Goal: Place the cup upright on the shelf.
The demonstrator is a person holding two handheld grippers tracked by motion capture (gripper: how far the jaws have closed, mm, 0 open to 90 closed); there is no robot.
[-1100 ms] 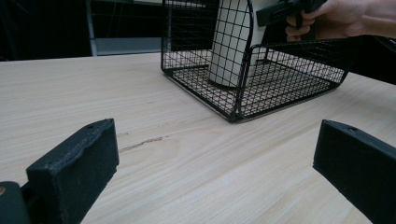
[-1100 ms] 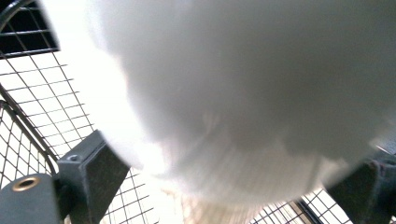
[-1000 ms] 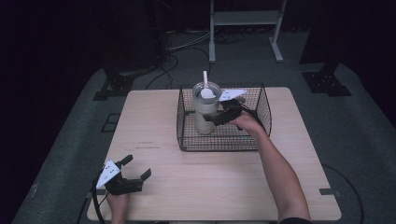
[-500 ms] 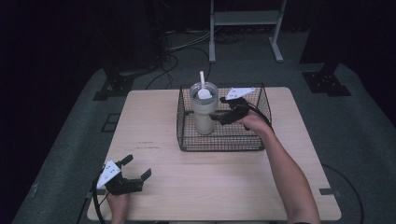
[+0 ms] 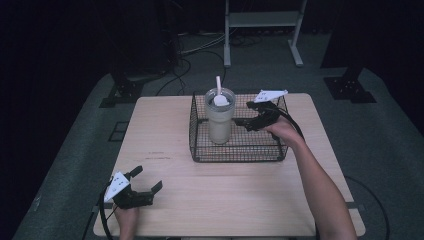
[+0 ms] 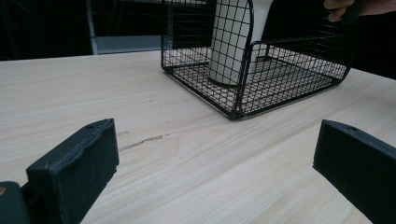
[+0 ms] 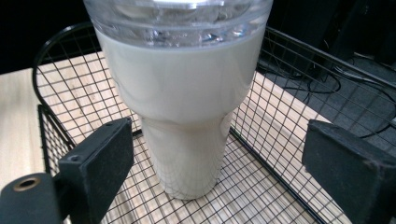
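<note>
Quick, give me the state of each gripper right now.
Left gripper: open, holding nothing, low over the table at its near left corner.
Right gripper: open, inside the wire basket, jaws either side of the tumbler, not gripping.

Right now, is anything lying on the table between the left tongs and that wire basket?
No. In the left gripper view, bare wooden table runs from the open left tongs to the wire basket. The high view agrees.
</note>
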